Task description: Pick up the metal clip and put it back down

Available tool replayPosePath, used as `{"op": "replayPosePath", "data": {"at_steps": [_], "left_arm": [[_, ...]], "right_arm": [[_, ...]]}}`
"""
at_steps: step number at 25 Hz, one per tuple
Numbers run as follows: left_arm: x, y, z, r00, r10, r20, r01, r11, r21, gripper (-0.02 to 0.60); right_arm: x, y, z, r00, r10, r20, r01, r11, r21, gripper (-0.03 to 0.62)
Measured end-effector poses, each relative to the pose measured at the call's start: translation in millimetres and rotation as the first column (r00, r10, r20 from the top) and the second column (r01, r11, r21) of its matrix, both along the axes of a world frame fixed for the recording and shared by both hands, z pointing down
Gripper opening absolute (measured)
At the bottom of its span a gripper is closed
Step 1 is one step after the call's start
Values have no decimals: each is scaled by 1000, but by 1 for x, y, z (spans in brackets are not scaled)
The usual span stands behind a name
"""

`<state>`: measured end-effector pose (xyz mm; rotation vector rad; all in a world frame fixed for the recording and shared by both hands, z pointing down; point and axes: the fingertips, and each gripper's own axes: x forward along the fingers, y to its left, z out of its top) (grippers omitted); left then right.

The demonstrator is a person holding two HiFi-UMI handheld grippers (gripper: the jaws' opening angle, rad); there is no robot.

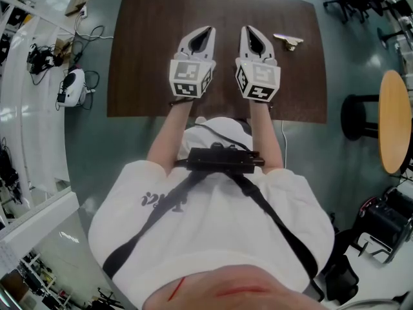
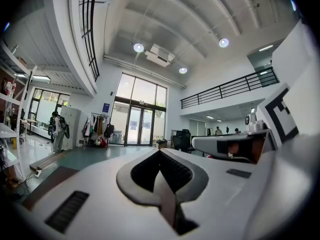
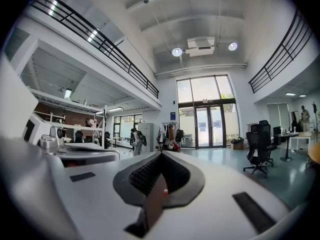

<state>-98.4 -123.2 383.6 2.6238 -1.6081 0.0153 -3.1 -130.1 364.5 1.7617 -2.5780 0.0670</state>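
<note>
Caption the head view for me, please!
Left gripper and right gripper, both shut, side by side over the brown table; metal clip lies to their right.

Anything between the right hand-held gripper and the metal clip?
Nothing visible. The metal clip lies on bare table just right of the right hand-held gripper, apart from it. Its jaws are together and empty.
</note>
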Motion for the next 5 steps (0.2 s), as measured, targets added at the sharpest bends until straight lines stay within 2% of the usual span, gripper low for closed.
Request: {"op": "replayPosePath", "data": {"at_steps": [5], "left_arm": [[-3,-13,-1,1000,3,-6,-3,1000,6,9]], "right_arm": [[2,-14,-1,1000,14,5,-14,1000,-1,6]]}}
